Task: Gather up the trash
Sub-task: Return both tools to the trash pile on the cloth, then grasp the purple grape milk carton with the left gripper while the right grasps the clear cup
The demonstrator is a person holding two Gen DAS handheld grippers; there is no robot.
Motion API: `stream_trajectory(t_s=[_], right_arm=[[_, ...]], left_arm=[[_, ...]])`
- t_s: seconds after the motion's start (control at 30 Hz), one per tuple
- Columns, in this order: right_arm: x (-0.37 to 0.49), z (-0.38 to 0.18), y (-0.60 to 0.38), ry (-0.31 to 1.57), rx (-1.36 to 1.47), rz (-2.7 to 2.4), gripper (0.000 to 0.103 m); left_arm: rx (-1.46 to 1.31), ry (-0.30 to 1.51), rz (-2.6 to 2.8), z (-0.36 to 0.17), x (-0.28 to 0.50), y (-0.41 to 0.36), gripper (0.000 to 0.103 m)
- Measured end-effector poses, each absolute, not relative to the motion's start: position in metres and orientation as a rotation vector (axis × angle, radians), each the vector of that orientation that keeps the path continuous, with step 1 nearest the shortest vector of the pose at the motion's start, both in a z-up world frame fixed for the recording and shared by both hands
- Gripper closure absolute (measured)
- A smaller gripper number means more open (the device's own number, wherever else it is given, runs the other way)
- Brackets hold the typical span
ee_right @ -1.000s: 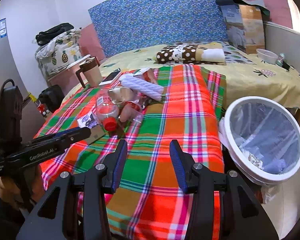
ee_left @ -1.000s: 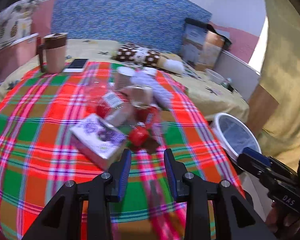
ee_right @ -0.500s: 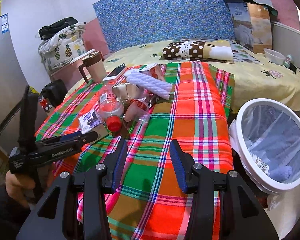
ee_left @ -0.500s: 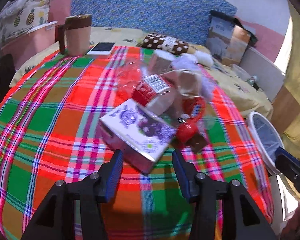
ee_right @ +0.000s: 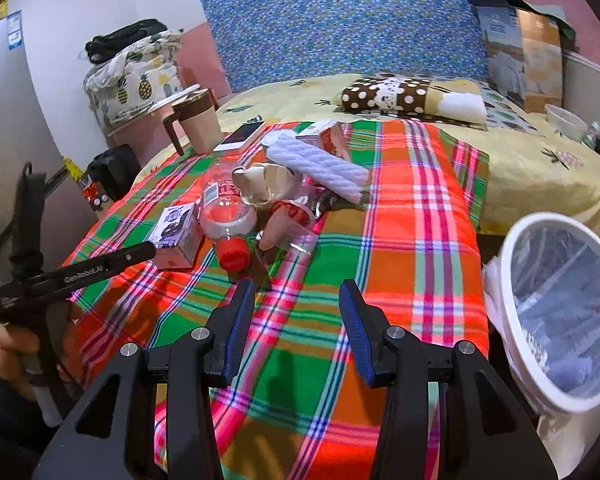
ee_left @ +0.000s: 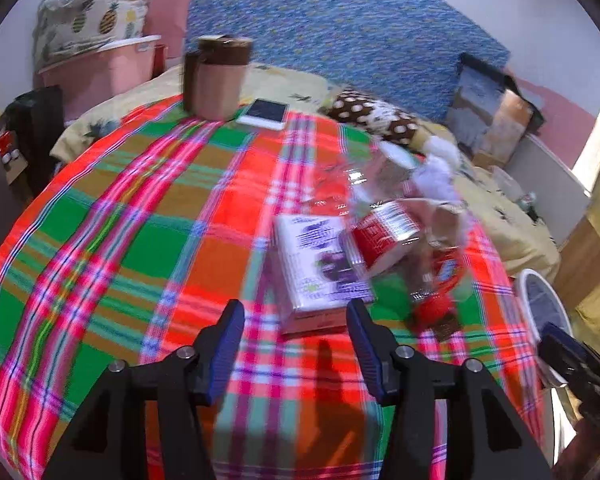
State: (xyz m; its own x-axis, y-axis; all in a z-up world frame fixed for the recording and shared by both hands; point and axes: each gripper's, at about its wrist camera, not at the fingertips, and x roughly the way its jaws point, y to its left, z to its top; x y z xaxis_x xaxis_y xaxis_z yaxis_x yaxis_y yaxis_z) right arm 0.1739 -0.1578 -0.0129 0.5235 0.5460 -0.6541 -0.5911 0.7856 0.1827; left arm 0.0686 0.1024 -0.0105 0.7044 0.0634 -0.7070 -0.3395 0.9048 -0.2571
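A heap of trash lies on the plaid blanket [ee_left: 140, 240]: a white and purple carton box [ee_left: 320, 264], a clear bottle with a red label [ee_left: 384, 236] and a red cap [ee_left: 434, 308], crumpled cups and wrappers. My left gripper [ee_left: 294, 312] hovers just short of the box's near end, its jaws opening, with nothing between them. My right gripper [ee_right: 296, 292] stands open over bare blanket, nearer than the heap. From the right wrist view the box [ee_right: 176, 228] and bottle [ee_right: 226, 216] lie ahead on the left, with the left gripper's finger [ee_right: 112, 262] beside the box.
A white-rimmed trash bin [ee_right: 512, 272] lined with a clear bag stands off the bed's right edge, also the bin [ee_left: 540, 304] in the left view. A mug [ee_right: 198, 124] and a phone [ee_right: 242, 136] sit at the far left. A white rolled cloth [ee_right: 320, 164] lies behind the heap.
My left gripper has moved in toward the carton box and its jaws have spread wider. The right gripper has crept slightly forward, its jaws unchanged.
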Motion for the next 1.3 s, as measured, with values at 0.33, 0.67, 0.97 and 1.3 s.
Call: stream_trajectory(t_s=[0.33, 0.67, 0.97, 1.3], right_arm=[[0.2, -0.019, -0.135, 0.775, -0.192, 0.697, 0.057], [0.225, -0.04, -0.108, 0.815, -0.351, 0.771, 0.057], [0.227, -0.04, -0.1, 0.796, -0.426, 0.859, 0.057], [0.228, -0.04, -0.094, 0.827, -0.383, 0.885, 0.057]], left_arm=[[-0.355, 0.821, 0.246, -0.026, 0.11, 0.099, 0.045], [-0.369, 0.822, 0.279, -0.03, 0.096, 0.123, 0.045], [-0.346, 0.829, 0.227, -0.032, 0.105, 0.123, 0.045], [-0.312, 0.836, 0.188, -0.031, 0.113, 0.127, 0.045]])
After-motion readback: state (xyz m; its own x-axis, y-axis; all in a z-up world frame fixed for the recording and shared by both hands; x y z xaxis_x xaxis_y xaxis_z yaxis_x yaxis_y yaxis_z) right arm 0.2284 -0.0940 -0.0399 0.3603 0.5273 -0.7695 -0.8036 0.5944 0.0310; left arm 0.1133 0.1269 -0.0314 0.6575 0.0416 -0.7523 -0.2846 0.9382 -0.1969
